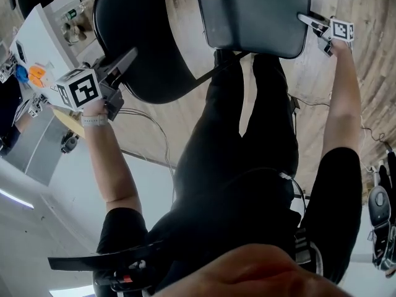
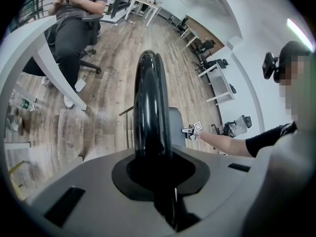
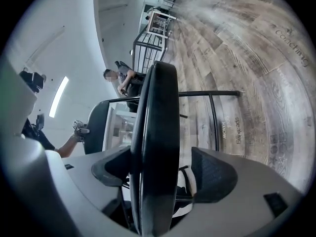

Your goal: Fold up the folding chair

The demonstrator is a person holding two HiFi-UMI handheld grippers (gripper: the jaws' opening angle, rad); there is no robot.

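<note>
Two grippers: mine, at the folding chair (image 1: pixel 161 60)
My left gripper (image 1: pixel 120 67): clamped on backrest (image 2: pixel 148 107) rim
My right gripper (image 1: pixel 312 23): jaws apart, seat (image 3: pixel 155 132) edge between

I count one folding chair (image 1: pixel 247 11), with one rounded back (image 1: pixel 136 36) and one squarish seat (image 1: pixel 272 26). I hold two tongs: the left tongs (image 1: pixel 125 64) and the right tongs (image 1: pixel 307 20). Each carries one marker cube (image 1: pixel 79 88), two cubes altogether. Far left, one seated person (image 2: pixel 74 19) is beside one white tabletop (image 2: pixel 24 43).
</note>
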